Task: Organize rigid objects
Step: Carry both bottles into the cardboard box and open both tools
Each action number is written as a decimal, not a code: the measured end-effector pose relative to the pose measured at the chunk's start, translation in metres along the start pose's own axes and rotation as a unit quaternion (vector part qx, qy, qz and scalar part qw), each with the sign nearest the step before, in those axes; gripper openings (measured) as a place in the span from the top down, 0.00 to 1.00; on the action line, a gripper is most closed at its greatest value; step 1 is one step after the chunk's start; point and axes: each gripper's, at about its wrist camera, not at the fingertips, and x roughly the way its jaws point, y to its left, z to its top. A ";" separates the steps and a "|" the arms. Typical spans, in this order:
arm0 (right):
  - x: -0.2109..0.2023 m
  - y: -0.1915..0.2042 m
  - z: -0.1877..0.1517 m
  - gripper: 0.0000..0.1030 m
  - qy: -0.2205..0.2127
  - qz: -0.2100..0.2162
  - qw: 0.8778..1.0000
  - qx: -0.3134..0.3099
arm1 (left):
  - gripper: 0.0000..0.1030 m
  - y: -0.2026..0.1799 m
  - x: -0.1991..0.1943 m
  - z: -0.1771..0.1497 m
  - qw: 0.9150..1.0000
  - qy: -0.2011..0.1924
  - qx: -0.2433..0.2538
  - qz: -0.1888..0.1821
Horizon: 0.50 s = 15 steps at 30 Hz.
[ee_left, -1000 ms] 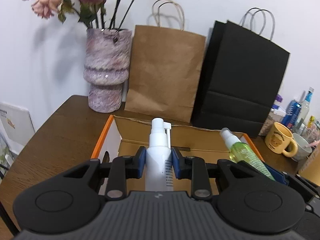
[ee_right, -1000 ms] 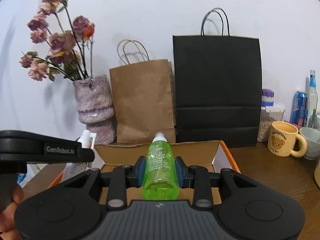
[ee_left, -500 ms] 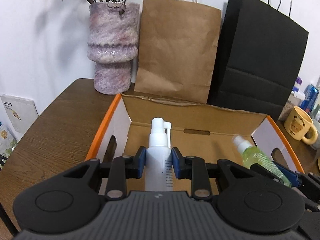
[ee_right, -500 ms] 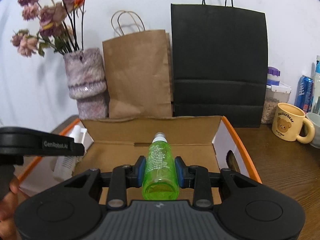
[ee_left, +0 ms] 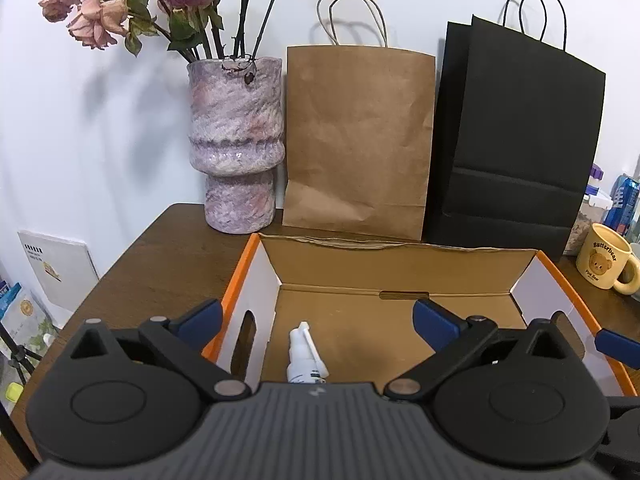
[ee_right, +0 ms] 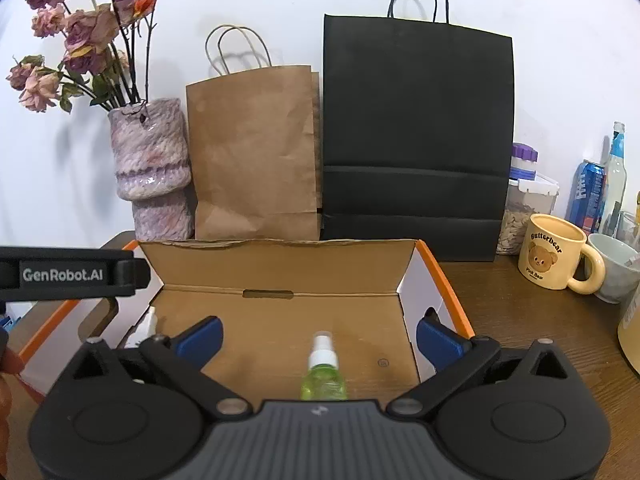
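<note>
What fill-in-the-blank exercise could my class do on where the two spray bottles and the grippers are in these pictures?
1. The green spray bottle lies inside the cardboard ____.
2. The jaws of the left gripper stand ____, gripping nothing.
3. The white spray bottle lies near the box's ____ wall.
4. The mug on the table shows a picture of a ____.

Missing words: box; open; left; bear
</note>
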 end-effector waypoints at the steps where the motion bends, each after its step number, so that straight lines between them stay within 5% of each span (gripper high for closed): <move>1: 0.000 0.000 0.000 0.00 0.000 0.001 1.000 -0.001 | 0.00 0.000 -0.001 0.000 1.000 -0.001 0.000 0.001; 15: -0.022 0.005 0.006 0.00 -0.008 0.015 1.000 0.000 | 0.00 0.013 -0.035 0.008 0.999 -0.030 -0.020 -0.021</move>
